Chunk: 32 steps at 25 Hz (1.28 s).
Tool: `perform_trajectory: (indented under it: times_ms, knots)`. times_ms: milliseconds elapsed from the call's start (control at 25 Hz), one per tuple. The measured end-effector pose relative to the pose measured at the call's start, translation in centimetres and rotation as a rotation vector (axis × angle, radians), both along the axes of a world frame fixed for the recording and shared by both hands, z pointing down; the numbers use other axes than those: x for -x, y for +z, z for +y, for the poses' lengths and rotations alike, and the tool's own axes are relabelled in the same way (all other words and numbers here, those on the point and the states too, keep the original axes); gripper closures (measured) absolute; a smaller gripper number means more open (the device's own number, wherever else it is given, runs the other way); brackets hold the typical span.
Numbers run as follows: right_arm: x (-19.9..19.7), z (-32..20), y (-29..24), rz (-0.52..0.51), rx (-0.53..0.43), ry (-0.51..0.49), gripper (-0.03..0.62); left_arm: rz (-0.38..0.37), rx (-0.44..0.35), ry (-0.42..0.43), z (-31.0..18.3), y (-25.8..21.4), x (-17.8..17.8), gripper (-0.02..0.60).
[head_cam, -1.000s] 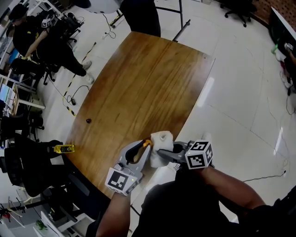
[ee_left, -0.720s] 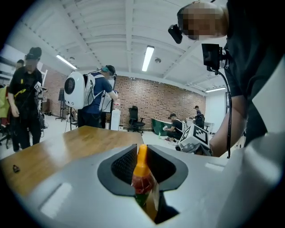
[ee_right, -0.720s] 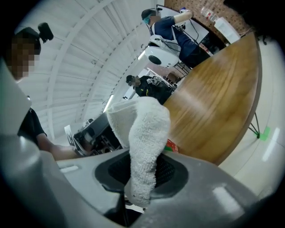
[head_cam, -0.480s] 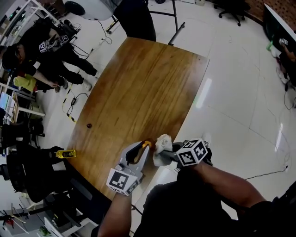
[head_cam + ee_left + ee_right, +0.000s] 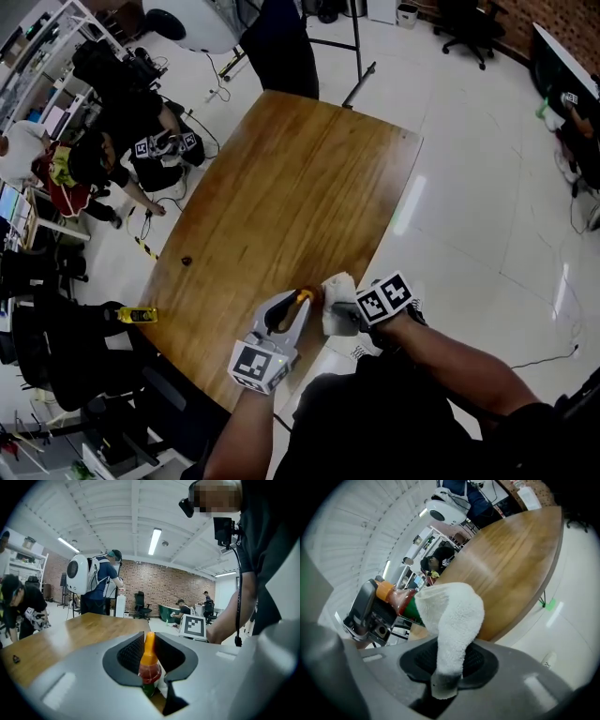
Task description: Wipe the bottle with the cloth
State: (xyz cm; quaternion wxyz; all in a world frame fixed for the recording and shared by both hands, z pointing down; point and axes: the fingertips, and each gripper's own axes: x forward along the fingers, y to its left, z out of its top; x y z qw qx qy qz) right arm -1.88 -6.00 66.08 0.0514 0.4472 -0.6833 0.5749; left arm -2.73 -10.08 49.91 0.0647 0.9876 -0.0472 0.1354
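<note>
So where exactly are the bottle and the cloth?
bottle [image 5: 149,671]: left gripper view, on its red body below the orange cap.
cloth [image 5: 457,616]: right gripper view, on the middle of the white fold.

At the table's near edge, the left gripper grips the bottle; the right gripper holds the cloth against it

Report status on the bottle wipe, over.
Left tongs shut on bottle. Right tongs shut on white cloth, cloth against bottle's body. Nothing in the way; small dark object on table sits far off.
</note>
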Motion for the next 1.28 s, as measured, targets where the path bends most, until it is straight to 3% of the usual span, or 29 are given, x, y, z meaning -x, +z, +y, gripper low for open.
perform_trajectory:
  times_ms: [120, 240, 440, 560, 920, 1120, 1280]
  knots:
    - [-1.8, 0.3, -1.1, 0.089, -0.021, -0.026, 0.517, 0.021, -0.011, 0.003, 0.0, 0.1, 0.1, 0.503]
    - [-4.1, 0.2, -4.2, 0.133, -0.104, -0.026, 0.517, 0.042, -0.013, 0.002, 0.0, 0.2, 0.1, 0.503]
    - [-5.5, -1.5, -12.3, -0.024, -0.348, 0.02, 0.517, 0.052, -0.012, 0.001, 0.1, -0.5, 0.0, 0.503]
    - [-5.4, -3.3, -14.9, -0.068, -0.426, -0.012, 0.517, 0.05, -0.014, -0.006, 0.1, -0.9, -0.3, 0.503]
    - [-1.9, -6.7, -11.7, -0.042, -0.385, -0.264, 0.517, 0.087, -0.042, -0.016, 0.9, -1.6, -0.6, 0.503]
    - [-2.0, -7.8, -9.8, -0.064, -0.343, -0.308, 0.517, 0.106, -0.04, -0.048, 0.8, -1.5, -0.4, 0.503]
    - [-2.3, -8.0, -7.4, -0.024, -0.29, -0.328, 0.518, 0.106, -0.04, -0.062, 0.8, -1.5, -0.3, 0.503]
